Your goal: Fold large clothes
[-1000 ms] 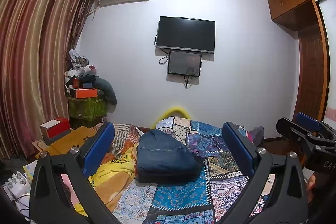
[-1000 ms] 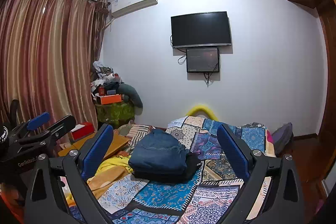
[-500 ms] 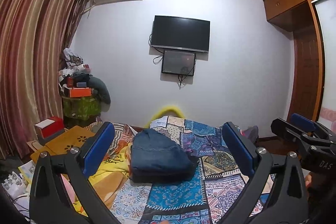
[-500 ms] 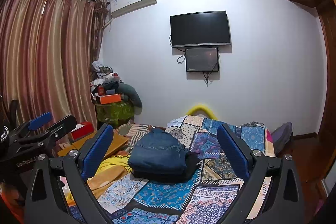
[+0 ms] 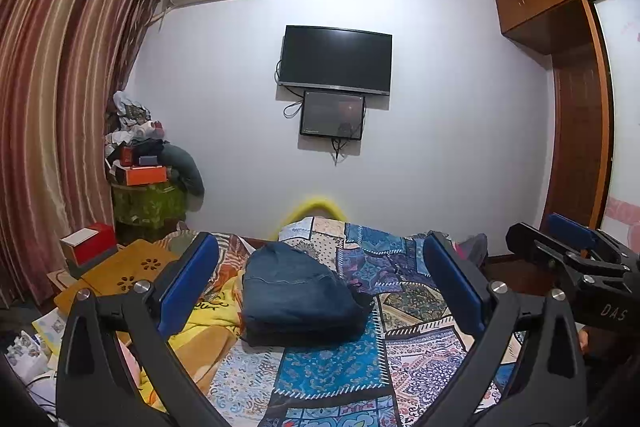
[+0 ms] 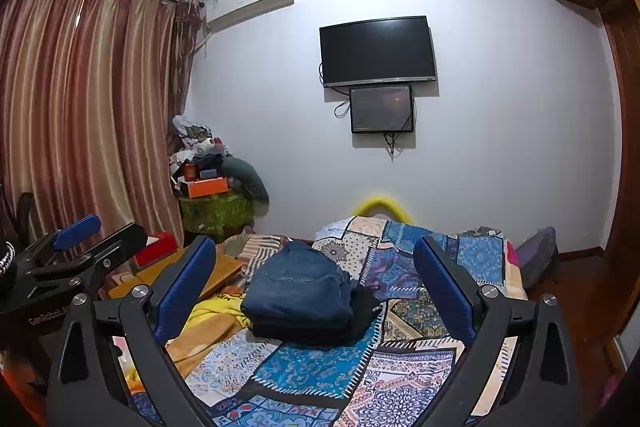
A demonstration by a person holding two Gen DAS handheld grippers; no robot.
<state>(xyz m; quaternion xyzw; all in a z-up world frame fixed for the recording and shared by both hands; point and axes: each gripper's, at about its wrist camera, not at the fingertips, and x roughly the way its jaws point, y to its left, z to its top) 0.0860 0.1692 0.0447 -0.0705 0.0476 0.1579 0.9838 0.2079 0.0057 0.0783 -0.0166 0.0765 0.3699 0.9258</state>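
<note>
Biggest thing first: the bed w/ its patchwork quilt filled the lower half of both views. A yellow blanket lay bunched along the left edge of the bed.

On the quilt, roughly mid-bed, sat the denim garment, already a compact folded stack, w/ a dark garment under it and poking out on its right side. From how it lay I judged the folding of this piece done or nearly so.

Handling, as I read it: denim is heavy for cloth, stiffish, not slippery, nothing fragile. Layers would probably slide apart if pinched by a single top ply. I'd take it low at the folded edges, one side each, biting thru all layers, and lift level so the stack didn't fan open. Dark piece beneath looked softer and limper; can't tell what it was.

My left hand-held gripper was held above the near end of the bed, jaws spread wide, nothing betw. them. Right hand-held gripper same: wide apart, empty, well short of the stack. Each showed at the other's frame edge, so they were side by side.
</note>
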